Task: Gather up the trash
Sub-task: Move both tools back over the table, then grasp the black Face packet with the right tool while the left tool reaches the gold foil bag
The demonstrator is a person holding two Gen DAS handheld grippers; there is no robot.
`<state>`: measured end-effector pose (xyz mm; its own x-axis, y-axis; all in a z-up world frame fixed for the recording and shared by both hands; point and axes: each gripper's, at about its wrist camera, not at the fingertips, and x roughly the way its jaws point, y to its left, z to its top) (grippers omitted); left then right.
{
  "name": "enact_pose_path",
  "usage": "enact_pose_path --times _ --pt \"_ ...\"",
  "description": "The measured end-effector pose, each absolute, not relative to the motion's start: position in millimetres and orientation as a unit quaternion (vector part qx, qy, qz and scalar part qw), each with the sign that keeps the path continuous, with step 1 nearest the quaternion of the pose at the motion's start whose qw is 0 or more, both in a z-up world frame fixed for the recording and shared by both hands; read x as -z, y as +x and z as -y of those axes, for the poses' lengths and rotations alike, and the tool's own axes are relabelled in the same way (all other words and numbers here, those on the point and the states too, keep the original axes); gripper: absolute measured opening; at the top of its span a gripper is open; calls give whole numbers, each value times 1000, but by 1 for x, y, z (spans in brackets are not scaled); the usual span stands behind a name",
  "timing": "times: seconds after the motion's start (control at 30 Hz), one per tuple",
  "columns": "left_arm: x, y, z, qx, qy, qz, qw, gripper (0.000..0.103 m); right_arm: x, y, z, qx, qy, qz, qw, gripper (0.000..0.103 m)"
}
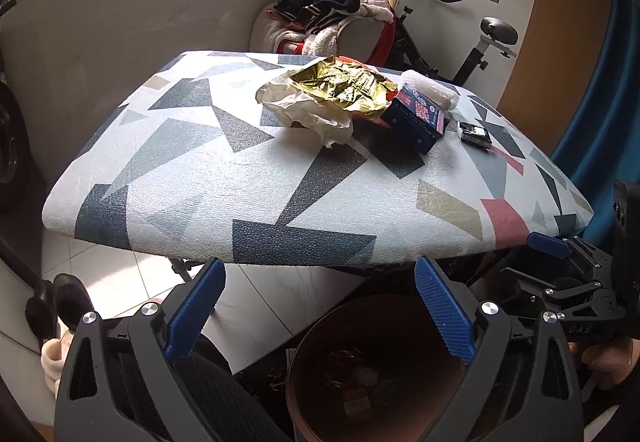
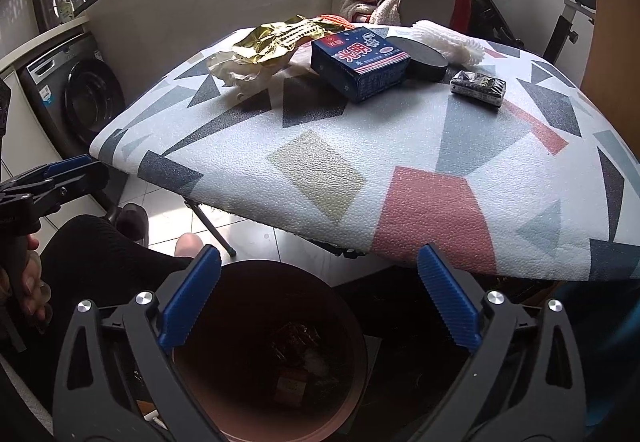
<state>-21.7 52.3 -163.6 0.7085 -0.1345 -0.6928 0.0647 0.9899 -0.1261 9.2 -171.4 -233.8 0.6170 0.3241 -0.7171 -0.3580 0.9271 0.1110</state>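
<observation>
Both grippers, left (image 1: 316, 306) and right (image 2: 318, 296), are held wide open and empty over the bin (image 2: 224, 394), while wrapper (image 1: 344, 86), tissue (image 1: 312, 114) and box (image 2: 360, 62) are left far back on the table (image 2: 400, 170), where a thin wrapper could be fumbled and dropped short.

Both wrist views low, facing table (image 1: 280, 182), sharing bin (image 2: 348, 382)

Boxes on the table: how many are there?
1: the blue box near the far edge of the table, beside the gold wrapper. The wrapper may hide more.
</observation>
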Motion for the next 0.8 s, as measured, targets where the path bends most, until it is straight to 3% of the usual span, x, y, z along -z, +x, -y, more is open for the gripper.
enact_pose_path --times 0.47,0.8 --pt "158 1 -64 55 -90 -380 919 93 218 29 200 -174 31 -372 911 97" --pt "142 40 -73 53 -102 -361 926 93 181 163 250 -87 -36 -342 935 97"
